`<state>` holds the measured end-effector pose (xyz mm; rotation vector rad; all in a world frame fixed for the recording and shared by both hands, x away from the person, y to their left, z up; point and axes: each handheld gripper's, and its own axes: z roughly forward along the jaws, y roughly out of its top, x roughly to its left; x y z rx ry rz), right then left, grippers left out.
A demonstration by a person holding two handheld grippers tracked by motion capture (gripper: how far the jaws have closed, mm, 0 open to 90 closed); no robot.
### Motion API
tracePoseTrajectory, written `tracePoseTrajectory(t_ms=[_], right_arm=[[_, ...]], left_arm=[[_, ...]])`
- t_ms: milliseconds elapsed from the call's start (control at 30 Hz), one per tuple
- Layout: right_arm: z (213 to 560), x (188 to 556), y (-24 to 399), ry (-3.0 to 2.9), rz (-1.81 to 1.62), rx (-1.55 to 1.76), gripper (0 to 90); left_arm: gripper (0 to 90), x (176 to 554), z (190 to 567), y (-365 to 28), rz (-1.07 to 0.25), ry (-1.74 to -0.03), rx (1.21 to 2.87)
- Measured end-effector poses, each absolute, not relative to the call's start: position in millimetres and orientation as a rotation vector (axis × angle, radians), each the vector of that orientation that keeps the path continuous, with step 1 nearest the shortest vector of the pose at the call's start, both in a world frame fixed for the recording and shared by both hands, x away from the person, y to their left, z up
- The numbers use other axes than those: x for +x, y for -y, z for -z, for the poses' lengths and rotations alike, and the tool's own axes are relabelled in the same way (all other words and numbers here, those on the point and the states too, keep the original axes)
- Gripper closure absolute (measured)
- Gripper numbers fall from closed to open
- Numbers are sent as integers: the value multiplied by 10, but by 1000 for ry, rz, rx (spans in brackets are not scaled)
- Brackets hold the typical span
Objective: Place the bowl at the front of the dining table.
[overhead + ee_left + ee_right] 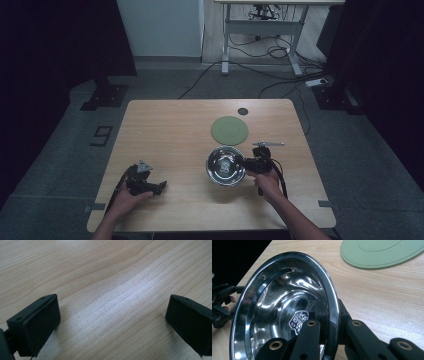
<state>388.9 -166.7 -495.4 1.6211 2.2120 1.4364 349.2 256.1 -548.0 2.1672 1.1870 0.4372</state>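
Observation:
A shiny steel bowl sits right of the table's middle, near the front. My right gripper is shut on its right rim. In the right gripper view one jaw lies inside the steel bowl and the other outside its rim, with my right gripper pinching the wall between them. A round green mat lies flat just behind the bowl, and the green mat fills the upper right of the right gripper view. My left gripper rests at the front left, open; my left gripper has bare wood between its jaws.
The wooden table has a small dark round disc near its back edge. A slim metal utensil lies right of the bowl. Beyond the table are a desk frame and cables on the floor.

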Motion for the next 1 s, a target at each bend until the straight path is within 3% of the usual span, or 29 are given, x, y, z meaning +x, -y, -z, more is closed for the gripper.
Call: tracePoseTrajectory(t_ms=[1000], right_arm=[[4916, 4059, 1724, -2148, -1396, 1622, 857]], left_arm=[[0, 3493, 5480, -2562, -437, -1186, 2168]])
